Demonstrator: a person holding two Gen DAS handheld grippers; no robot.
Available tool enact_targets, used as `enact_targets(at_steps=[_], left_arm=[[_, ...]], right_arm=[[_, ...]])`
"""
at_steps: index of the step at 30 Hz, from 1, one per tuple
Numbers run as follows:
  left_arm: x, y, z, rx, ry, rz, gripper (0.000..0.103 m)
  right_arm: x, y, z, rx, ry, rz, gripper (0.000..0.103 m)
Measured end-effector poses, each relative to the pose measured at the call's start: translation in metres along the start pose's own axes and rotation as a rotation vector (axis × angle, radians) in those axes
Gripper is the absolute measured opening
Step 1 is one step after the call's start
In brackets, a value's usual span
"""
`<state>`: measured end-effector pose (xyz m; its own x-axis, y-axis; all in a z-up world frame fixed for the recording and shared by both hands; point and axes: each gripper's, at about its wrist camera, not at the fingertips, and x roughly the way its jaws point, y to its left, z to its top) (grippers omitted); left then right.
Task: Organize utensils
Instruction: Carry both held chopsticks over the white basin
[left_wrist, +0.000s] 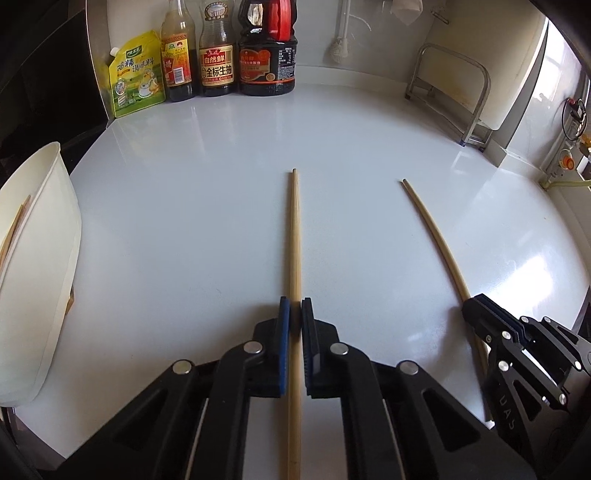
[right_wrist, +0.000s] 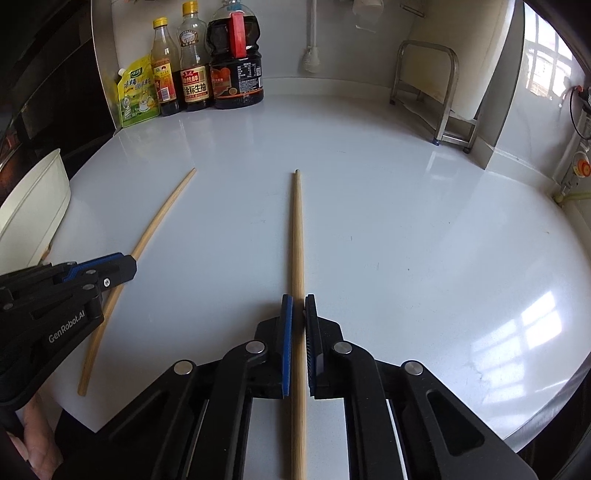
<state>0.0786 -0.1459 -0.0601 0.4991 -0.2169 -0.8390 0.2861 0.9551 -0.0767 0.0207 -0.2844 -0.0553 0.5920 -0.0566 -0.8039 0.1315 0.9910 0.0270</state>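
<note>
Each gripper holds one wooden chopstick lengthwise between its blue pads. My left gripper (left_wrist: 295, 306) is shut on a chopstick (left_wrist: 294, 236) that points away over the white counter. My right gripper (right_wrist: 298, 304) is shut on the other chopstick (right_wrist: 297, 236). In the left wrist view the right gripper (left_wrist: 480, 306) and its chopstick (left_wrist: 432, 229) show at the right. In the right wrist view the left gripper (right_wrist: 125, 264) and its chopstick (right_wrist: 162, 210) show at the left. A white paper cup (left_wrist: 37, 240) lies tilted at the left with chopsticks inside; it also shows in the right wrist view (right_wrist: 33, 206).
Three sauce bottles (left_wrist: 221, 55) and a yellow seasoning pouch (left_wrist: 136, 77) stand at the back left against the wall. A metal rack (left_wrist: 454, 92) stands at the back right. The counter's edge curves along the right (right_wrist: 554, 417).
</note>
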Motion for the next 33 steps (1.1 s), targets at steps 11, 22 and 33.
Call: enact_targets(at_steps=[11, 22, 33], left_arm=[[-0.043, 0.027, -0.002, -0.058, -0.048, -0.043, 0.007], [-0.107, 0.096, -0.004, -0.147, -0.164, -0.024, 0.007], [-0.151, 0.218, -0.017, -0.319, -0.238, 0.100, 0.007]], right_arm=[[-0.016, -0.005, 0.004, 0.127, -0.004, 0.154, 0.006], [-0.054, 0.065, 0.036, 0.120, -0.092, 0.350, 0.006], [-0.064, 0.205, 0.088, -0.068, -0.132, 0.508, 0.006]])
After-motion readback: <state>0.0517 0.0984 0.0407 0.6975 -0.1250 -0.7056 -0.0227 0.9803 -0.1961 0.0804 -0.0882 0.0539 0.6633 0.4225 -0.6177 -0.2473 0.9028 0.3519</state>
